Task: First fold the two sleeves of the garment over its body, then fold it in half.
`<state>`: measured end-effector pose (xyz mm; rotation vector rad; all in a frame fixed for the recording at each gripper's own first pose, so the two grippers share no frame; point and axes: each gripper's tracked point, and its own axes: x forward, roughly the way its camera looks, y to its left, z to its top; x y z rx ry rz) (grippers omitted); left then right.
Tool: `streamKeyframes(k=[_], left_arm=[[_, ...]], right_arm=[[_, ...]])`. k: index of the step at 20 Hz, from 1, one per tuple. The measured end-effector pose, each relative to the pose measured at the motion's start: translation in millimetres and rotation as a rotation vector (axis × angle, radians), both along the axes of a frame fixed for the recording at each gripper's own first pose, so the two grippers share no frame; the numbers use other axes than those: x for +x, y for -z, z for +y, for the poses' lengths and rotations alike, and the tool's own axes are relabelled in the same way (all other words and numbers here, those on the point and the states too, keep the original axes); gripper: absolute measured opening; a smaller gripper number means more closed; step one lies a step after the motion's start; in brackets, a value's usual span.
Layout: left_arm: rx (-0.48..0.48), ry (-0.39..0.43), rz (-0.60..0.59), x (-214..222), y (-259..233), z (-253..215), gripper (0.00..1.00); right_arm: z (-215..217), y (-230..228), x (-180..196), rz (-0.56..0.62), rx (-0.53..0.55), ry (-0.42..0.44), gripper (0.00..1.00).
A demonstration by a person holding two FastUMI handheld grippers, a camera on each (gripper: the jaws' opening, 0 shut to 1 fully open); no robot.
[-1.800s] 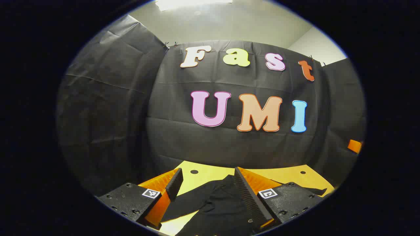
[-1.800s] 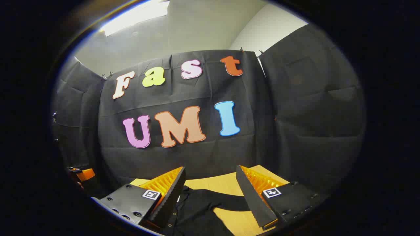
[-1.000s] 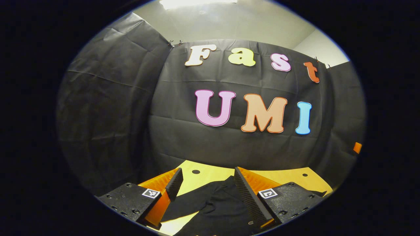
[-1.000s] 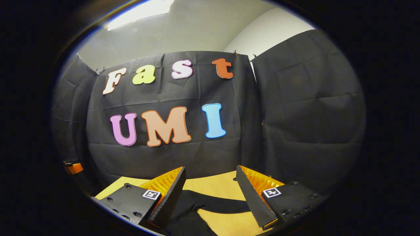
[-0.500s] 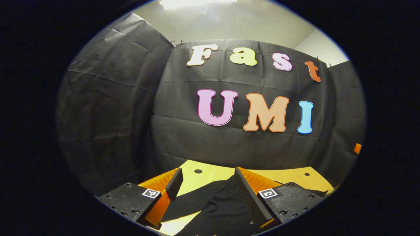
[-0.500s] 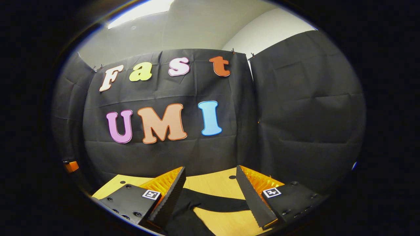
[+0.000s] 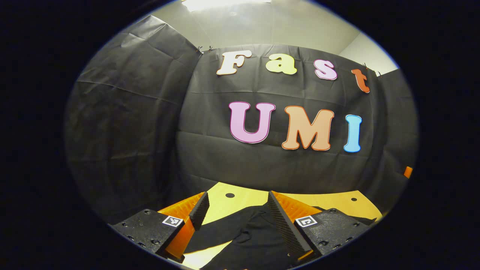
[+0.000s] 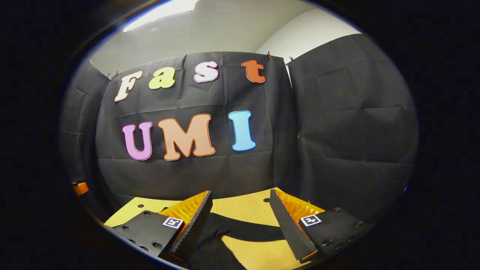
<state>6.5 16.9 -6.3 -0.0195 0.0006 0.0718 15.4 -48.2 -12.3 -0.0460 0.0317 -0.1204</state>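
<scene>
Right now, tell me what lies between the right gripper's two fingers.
In the right gripper view, the open right gripper has the black garment's sleeve stretched across the gap over bare wooden table; neither finger visibly presses it.

Both cameras drifting a bit, right one way more than the left

In the right gripper view the right gripper (image 8: 240, 219) swings off to its right: the table (image 8: 247, 210) now shows more of its far edge plus a corner on the left side, and the garment (image 8: 225, 234) goes from a buttoned body panel under the fingers to mostly a sleeve (image 8: 255, 232) stretched across the wood. In the left gripper view the left gripper (image 7: 236, 215) turns slightly left, so the table (image 7: 232, 202) hole slides right and the garment (image 7: 247, 236) shifts a touch between the fingers.
</scene>
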Motion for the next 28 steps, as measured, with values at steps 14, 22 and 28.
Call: streamKeyframes(k=[14,22,28], left_arm=[[0.019,-0.007,0.009,4.4,3.5,-7.0,0.92],[0.052,-0.077,0.031,5.2,9.5,7.3,0.91],[0.094,-0.127,0.059,5.3,13.8,8.4,0.92]], right_arm=[[-27.4,15.9,15.1,0.058,-0.006,0.018,0.94],[-108.3,84.5,46.5,0.180,-0.025,0.130,0.94],[-166.0,153.1,71.8,0.305,0.046,0.208,0.97]])
